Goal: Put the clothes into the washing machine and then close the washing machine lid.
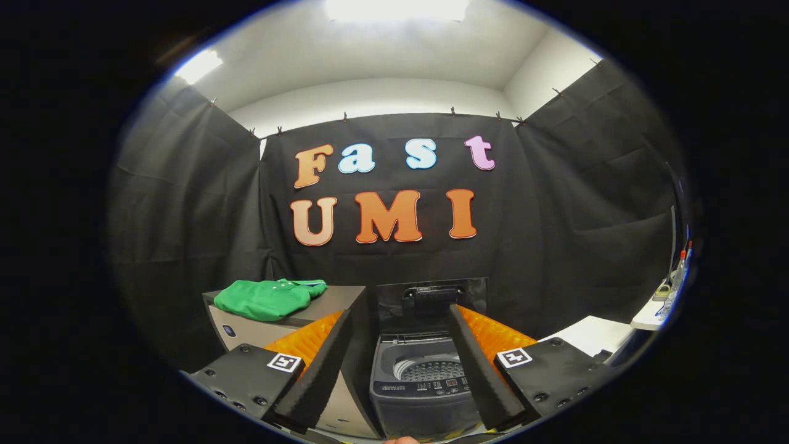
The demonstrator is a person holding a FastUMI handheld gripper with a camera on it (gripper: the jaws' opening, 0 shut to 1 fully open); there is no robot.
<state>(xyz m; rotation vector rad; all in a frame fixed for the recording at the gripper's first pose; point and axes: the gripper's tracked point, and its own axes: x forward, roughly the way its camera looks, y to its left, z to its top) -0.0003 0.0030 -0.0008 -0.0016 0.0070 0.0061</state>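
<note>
We log the biggest item first: the washing machine [425, 382], a small top-loader sitting straight ahead at 12 o'clock from the gripper [400, 327], its body framed between the two fingers. Its lid [431, 302] stands raised against the back wall, so the perforated drum [431, 369] lies open to us. We see nothing inside it (only part of the drum shows past the rim).

Next in size, a low cabinet [333, 299] stands just beside the machine, toward 10 o'clock from the fingers. On its top lies the clothes item, a folded green shirt [268, 299], well apart from the machine's opening and beyond the left finger.

The tongs are spread wide and hold nothing; both fingers [320, 364] hang in open air short of the machine.

Our reading of the step: the task looks barely begun, with the shirt not yet fetched. The next move would call for swinging toward 10 o'clock, dropping onto the shirt and pinching a good fold of cloth, since a soft garment may slip or trail. After that comes a carry over to the drum, then the lid.

Little stands in the way. A white table [592, 336] sits off at 2 o'clock, with small bottles [675, 280] on a shelf farther out, too small to identify. The raised lid could catch a trailing sleeve.
</note>
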